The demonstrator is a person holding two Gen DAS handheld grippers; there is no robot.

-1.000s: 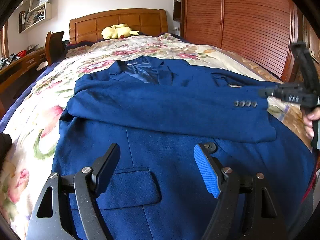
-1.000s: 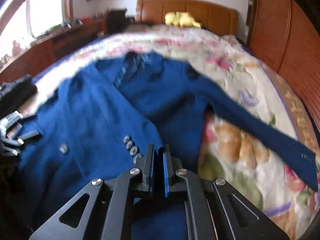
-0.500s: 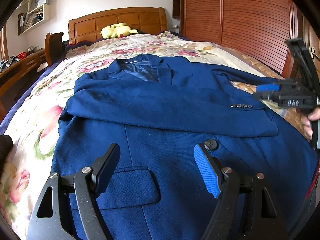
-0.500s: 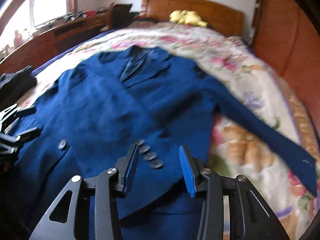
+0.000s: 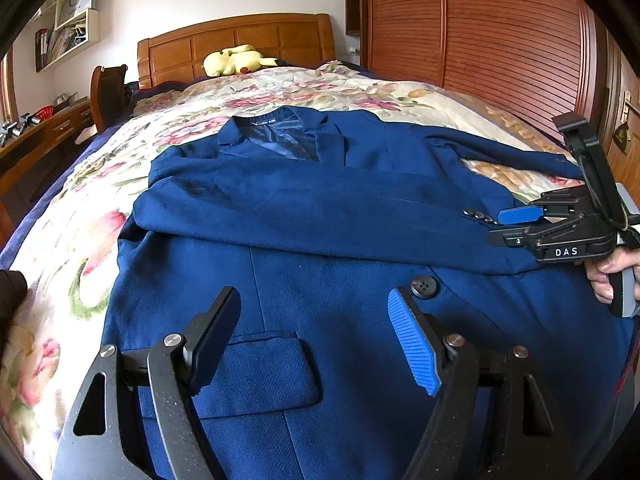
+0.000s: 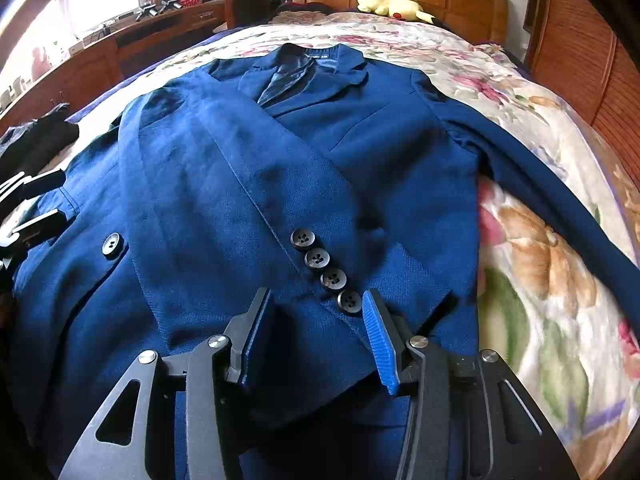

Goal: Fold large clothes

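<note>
**Sleeve laid across the jacket, both claws empty**

While its jaws are opening, the right gripper (image 6: pixel 316 336) hangs just above the cuff of the folded sleeve (image 6: pixel 240 184), with nothing pinched between the pads; the cloth lies flat beneath them. Four dark cuff buttons (image 6: pixel 326 270) run in a slanted row right at the tips, the last one just beside the blue pad. From the left wrist view the same gripper (image 5: pixel 520 216) shows at the right edge, gripped by a hand (image 5: pixel 608 276), its blue finger pointing at the cuff.

Over the lower front of the blue jacket (image 5: pixel 340 320) sits the left gripper (image 5: pixel 316 336), jaws spread wide and holding nothing. A flapped pocket (image 5: pixel 260 372) lies below its dark finger, and a single front button (image 5: pixel 425 286) sits just beside the blue pad.

Face up, collar toward the headboard (image 5: pixel 236 46), the jacket is spread on a floral bedspread (image 5: pixel 60 240). One sleeve is folded across the chest; the other sleeve (image 6: pixel 552 192) stretches out straight over the bedspread. A yellow plush toy (image 5: pixel 236 60) rests near the headboard, slatted wooden wardrobe doors (image 5: pixel 500 40) stand on one side, and a wooden desk (image 6: pixel 100 56) runs along the other.
</note>
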